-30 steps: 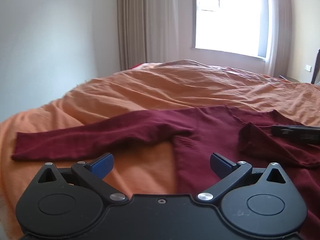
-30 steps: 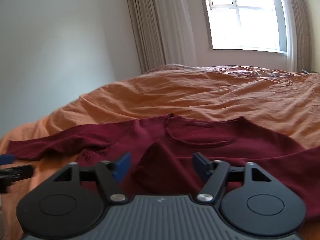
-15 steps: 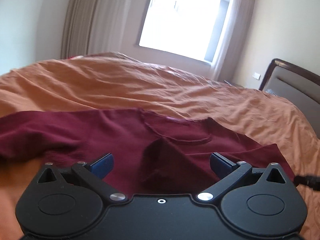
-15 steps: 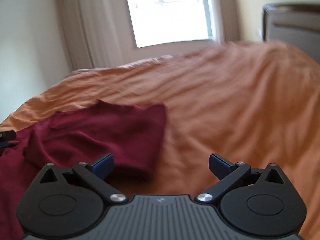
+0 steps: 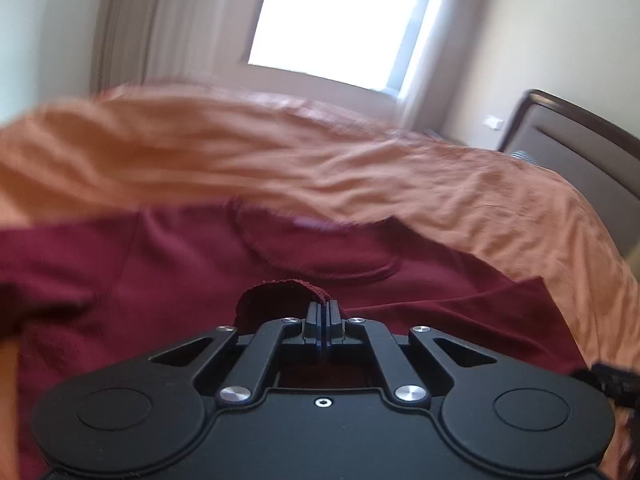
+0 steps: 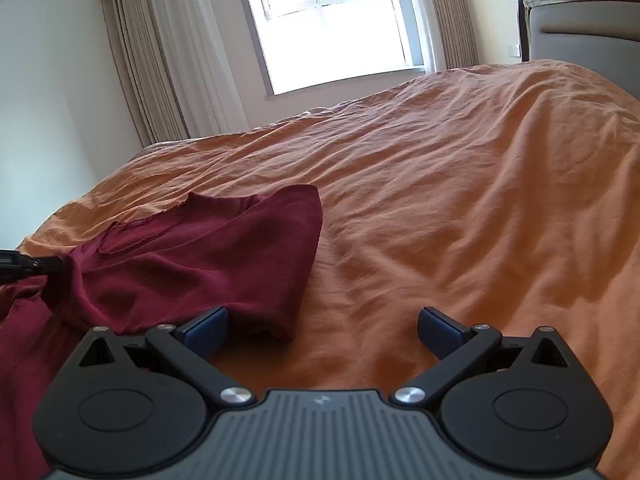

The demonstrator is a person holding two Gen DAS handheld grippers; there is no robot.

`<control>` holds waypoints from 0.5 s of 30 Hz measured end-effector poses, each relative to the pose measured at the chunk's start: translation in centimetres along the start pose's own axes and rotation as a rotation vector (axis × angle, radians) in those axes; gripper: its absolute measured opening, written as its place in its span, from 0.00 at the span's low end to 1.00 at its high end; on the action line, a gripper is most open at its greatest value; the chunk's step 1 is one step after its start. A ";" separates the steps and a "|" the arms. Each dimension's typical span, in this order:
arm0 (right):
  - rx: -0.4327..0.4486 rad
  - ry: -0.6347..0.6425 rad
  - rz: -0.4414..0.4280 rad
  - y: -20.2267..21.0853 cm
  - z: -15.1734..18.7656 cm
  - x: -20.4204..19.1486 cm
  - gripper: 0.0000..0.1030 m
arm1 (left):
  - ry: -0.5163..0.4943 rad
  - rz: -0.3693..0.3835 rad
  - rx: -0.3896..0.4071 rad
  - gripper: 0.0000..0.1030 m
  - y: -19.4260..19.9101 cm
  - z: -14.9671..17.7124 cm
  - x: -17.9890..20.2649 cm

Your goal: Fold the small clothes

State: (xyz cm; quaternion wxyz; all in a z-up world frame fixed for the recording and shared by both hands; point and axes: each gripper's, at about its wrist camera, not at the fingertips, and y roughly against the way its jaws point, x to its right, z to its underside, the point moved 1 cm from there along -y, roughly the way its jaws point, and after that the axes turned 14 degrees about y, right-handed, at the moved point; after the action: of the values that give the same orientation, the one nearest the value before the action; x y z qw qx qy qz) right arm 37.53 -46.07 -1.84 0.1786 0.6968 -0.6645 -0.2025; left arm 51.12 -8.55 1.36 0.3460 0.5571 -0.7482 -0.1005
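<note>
Early stage of folding: the dark red top [image 6: 192,256] lies on the orange bed [image 6: 460,208], one sleeve already turned in over the body, the rest apparently unfolded. The left hand-held gripper [image 5: 321,320] is clamped on a raised fold of the top. The right hand-held gripper [image 6: 322,330] hangs spread and empty beside the near right edge.

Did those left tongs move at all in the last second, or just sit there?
Yes. The left tongs swung right, away from the long sleeve toward the headboard, and closed. They now pinch a fold of the red shirt below its collar.
</note>
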 end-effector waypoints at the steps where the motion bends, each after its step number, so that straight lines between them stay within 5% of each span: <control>1: 0.004 -0.001 -0.001 0.1 0.0 0.0 1.00 | -0.008 0.003 0.013 0.00 0.5 0.0 0.1; 15: 0.026 0.015 0.035 0.4 -1.8 -1.1 1.00 | -0.014 -0.083 -0.065 0.00 2.4 3.2 -5.0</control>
State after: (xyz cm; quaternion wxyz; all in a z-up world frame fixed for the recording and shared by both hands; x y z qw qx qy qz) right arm 38.07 -45.06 0.00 0.1780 0.6887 -0.6778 -0.1857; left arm 47.99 -3.97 -1.73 0.3542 0.5753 -0.7233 -0.1427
